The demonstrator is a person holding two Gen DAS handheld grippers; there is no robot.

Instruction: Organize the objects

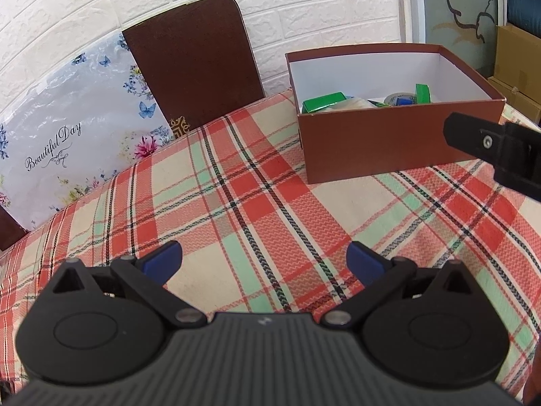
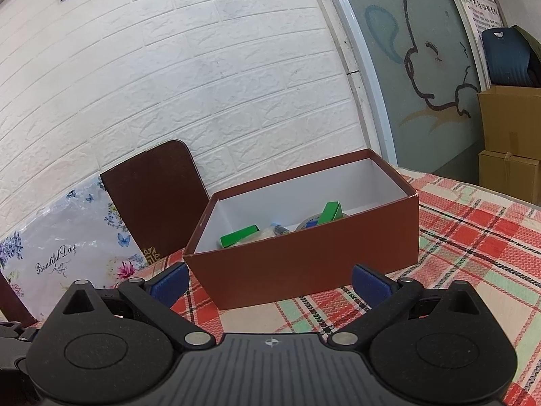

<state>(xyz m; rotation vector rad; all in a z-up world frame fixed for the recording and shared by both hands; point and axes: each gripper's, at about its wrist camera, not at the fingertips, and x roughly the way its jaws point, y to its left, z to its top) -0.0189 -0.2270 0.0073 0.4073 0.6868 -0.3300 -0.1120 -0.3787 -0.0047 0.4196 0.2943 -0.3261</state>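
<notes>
Hovering low over the plaid tablecloth, the left gripper points toward the table's far edge, jaws spread wide and holding nothing. The right gripper (seen in the left view only as a black finger at the frame's right side) is likewise released and empty, aimed level at the near wall of the red-brown box. That lidless box sits on the cloth near the table's far edge, holding two green packets, a tape roll and other small items too hidden to name.
</notes>
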